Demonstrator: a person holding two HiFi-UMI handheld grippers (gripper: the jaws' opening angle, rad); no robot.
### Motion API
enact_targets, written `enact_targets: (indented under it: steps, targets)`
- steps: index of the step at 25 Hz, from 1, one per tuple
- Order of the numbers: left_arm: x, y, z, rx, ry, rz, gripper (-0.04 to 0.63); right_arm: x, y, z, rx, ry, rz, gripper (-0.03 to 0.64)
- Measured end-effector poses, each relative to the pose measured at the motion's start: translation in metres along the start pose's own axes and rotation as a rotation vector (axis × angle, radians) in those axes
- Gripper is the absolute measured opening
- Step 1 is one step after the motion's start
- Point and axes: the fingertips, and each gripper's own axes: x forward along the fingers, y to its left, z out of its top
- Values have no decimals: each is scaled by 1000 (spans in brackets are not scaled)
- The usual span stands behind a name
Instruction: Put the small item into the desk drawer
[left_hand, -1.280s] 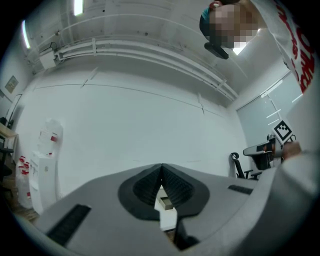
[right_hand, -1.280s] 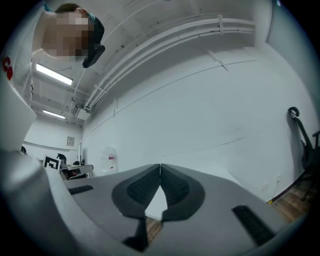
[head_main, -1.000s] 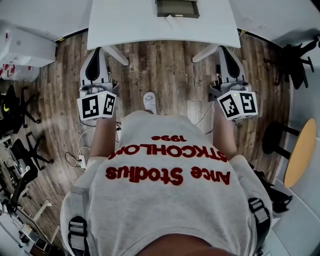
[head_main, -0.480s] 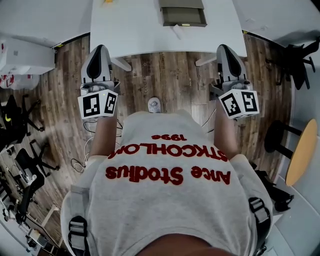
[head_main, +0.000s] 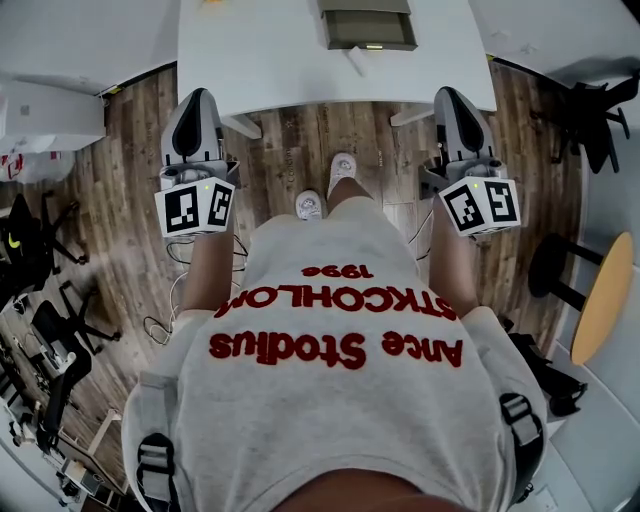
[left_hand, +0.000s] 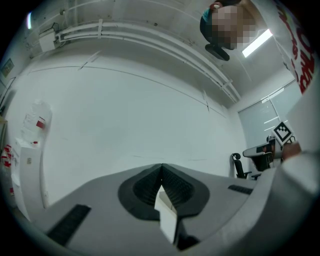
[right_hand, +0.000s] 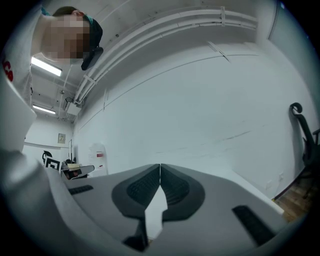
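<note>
Nearest the camera, the person's grey shirt fills the lower head view. Just beyond it both arms reach forward over the wooden floor (head_main: 130, 150). The left claw (head_main: 199, 98) and the right claw (head_main: 451, 95) each point toward the counter (head_main: 270, 60). Their tips are near its front edge but touch nothing. Seen in its own view, the left claw (left_hand: 161, 166) has its pads pressed together with nothing between them. The right claw (right_hand: 160, 166) is likewise closed and empty.

Farther off, on the white counter, lies a slim pale item (head_main: 357, 62), too small to identify. It sits just in front of a grey box-like unit (head_main: 367, 25), probably the desk drawer.

The item looks light and thin and is probably stiff, and it lies flat. It would likely skid on the smooth top if nudged. A pinch across its narrow width, near the middle, seems the safest hold.
</note>
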Motion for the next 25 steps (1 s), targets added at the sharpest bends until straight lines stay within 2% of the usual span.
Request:
enact_targets:
  steps: [4, 8, 10, 25]
  targets:
    - [3, 5, -2, 4, 2, 21, 8, 15, -3, -6, 6, 11, 28, 6]
    - [13, 13, -5, 14, 11, 55, 6, 42, -4, -3, -56, 22, 80, 6]
    - [22, 16, -6, 16, 18, 73, 6, 57, -9, -1, -53, 27, 97, 6]
    - [133, 17, -11, 20, 17, 126, 8, 160, -79, 10, -70, 72, 182, 6]
